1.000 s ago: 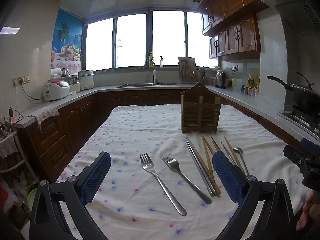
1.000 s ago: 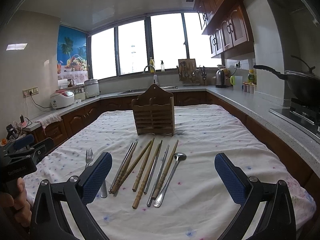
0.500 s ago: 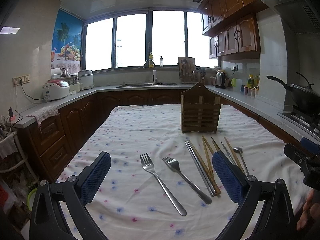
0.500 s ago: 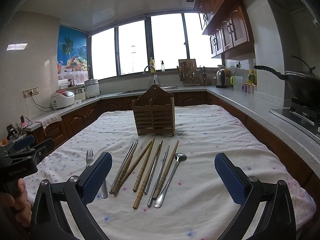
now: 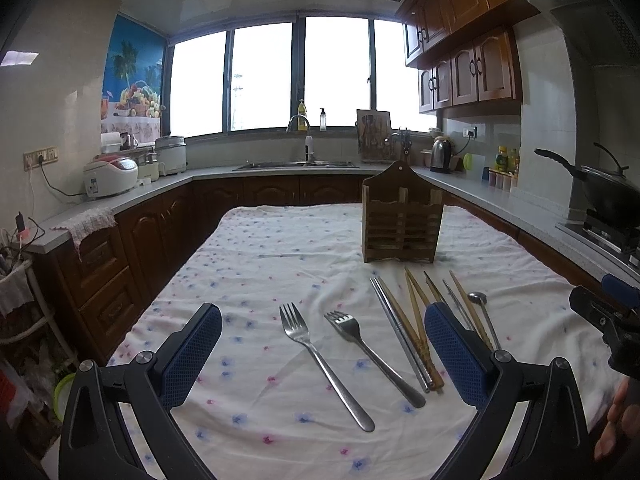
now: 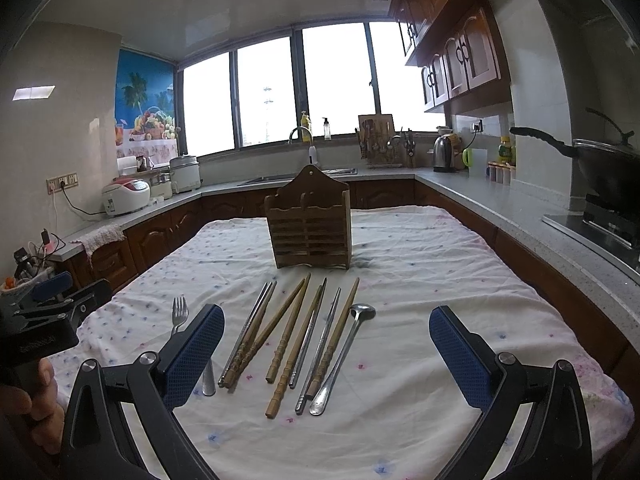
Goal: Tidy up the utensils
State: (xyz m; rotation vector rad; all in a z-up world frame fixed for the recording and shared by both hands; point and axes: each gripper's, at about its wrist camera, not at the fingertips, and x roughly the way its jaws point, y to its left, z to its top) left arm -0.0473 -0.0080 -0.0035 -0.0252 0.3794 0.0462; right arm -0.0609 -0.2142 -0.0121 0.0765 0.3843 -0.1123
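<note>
- My left gripper (image 5: 322,350) gapes wide, empty, above 2 forks (image 5: 320,354).
- My right gripper (image 6: 326,350) likewise wide, empty, over chopsticks (image 6: 286,334) and spoon (image 6: 344,354).
- Wooden holder (image 6: 309,234) stands upright just beyond, slots facing up for loading.

Forks (image 5: 324,360): two, steel
Spoon (image 6: 343,356): one, steel
Wooden chopsticks (image 6: 285,336): five in right wrist view
Metal chopsticks (image 6: 318,344): at least four, count uncertain where overlapping
Wooden holder (image 6: 309,224): one
</note>
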